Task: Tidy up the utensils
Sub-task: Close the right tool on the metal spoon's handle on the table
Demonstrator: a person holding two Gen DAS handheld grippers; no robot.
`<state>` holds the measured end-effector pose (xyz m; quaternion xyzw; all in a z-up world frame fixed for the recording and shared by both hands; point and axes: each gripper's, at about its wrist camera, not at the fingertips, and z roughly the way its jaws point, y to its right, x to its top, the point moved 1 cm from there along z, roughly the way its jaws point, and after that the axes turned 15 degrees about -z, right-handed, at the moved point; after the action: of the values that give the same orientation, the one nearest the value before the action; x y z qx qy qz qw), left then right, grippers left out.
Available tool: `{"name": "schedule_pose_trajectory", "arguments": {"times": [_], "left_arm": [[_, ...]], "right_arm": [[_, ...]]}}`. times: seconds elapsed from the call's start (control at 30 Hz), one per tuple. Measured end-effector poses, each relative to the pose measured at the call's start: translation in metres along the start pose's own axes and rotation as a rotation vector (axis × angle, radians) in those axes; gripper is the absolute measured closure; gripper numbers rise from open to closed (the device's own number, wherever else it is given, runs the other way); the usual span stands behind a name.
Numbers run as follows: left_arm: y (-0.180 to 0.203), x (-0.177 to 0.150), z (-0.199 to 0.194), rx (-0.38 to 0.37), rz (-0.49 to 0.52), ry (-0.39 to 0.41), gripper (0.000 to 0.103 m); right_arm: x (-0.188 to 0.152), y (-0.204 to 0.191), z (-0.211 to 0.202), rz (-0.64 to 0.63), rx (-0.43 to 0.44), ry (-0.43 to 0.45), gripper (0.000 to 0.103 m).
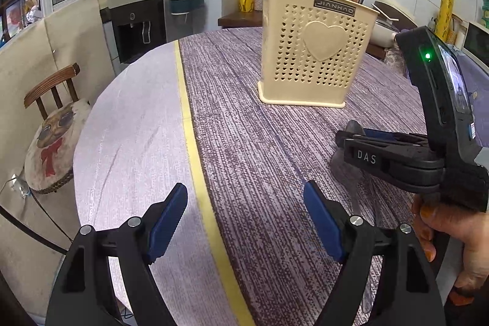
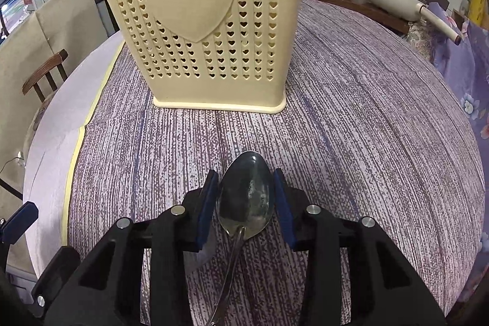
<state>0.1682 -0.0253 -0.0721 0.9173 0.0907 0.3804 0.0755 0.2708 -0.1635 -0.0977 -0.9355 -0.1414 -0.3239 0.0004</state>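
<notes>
Utensils are the job, and so far only one is in play, a spoon. Largest first: the table (image 2: 366, 112), round under a purple-grey woven cloth, carries a cream utensil holder (image 2: 211, 29) with heart-shaped holes, standing upright toward the far edge. The spoon (image 2: 246, 197) lies near the middle of the table on the near side of the holder and well apart from it, bowl pointing at the holder, handle running back under the tool.

The step in hand looks like the pick-up. The right gripper (image 2: 246, 203) has its blue pads either side of the spoon's bowl, narrowed almost to its width; whether they already pinch it I cannot tell. Next it must clamp, lift, tip the spoon upright and carry it over the holder's rim.

The left gripper (image 1: 246, 222) hovers spread wide near the table's left edge, holding nothing
</notes>
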Motion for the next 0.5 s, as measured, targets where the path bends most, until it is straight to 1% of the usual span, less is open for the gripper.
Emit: {"name": "schedule_pose_trajectory", "arguments": {"times": [0.07,0.17,0.3,0.37,0.5], "left_arm": [[0.005,-0.001,-0.001,-0.011,0.011,-0.003,0.026],[0.014,-0.003,-0.002,-0.031,0.03,-0.008,0.026],[0.03,-0.007,0.002,-0.075,0.058,-0.036,0.026],[0.041,-0.009,0.006,-0.085,0.087,-0.051,0.026],[0.064,-0.016,0.017,-0.089,0.147,-0.084,0.026]], "right_arm": [[-0.003,0.007,-0.003,0.016,0.019,0.008,0.065],[-0.007,0.02,-0.008,0.028,0.022,0.023,0.065],[-0.017,0.047,-0.016,0.084,0.034,0.026,0.065],[-0.022,0.057,-0.018,0.091,0.02,0.023,0.065],[-0.033,0.069,-0.019,0.118,0.021,0.014,0.065]]}}
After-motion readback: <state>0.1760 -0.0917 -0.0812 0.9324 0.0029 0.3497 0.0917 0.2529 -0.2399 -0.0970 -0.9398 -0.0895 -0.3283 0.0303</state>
